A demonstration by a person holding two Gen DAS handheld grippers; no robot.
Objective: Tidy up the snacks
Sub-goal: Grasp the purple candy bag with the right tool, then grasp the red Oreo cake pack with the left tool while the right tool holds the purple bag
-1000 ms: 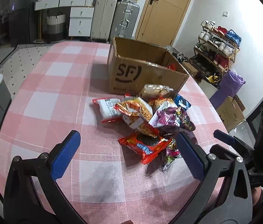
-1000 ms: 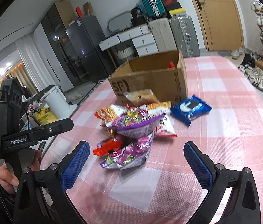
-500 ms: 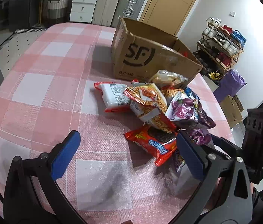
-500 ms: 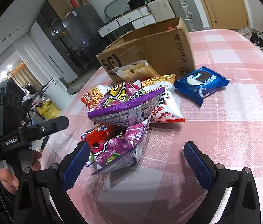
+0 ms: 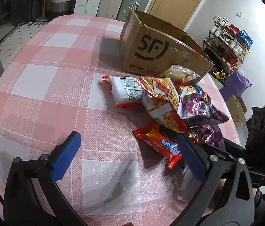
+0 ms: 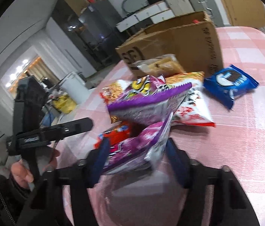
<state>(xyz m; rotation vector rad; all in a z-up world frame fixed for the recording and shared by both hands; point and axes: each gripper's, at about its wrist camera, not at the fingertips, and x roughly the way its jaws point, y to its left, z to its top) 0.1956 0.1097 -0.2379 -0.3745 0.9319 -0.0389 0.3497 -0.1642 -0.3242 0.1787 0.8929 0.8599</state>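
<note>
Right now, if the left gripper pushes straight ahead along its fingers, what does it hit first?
Probably bare tablecloth. The left gripper is open, aimed left of the snack pile; its right finger would likely clip the red cookie packet first. Depth is unclear.

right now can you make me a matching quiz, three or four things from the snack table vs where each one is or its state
Things:
1. blue cookie packet
2. brown cardboard box
3. lower purple snack bag
4. left gripper

Places or states:
A. between the right gripper's fingers
B. open, holding nothing
C. alone on the cloth, right of the pile
D. behind the pile, top open

Pairs: 1-C, 2-D, 3-A, 4-B
</note>
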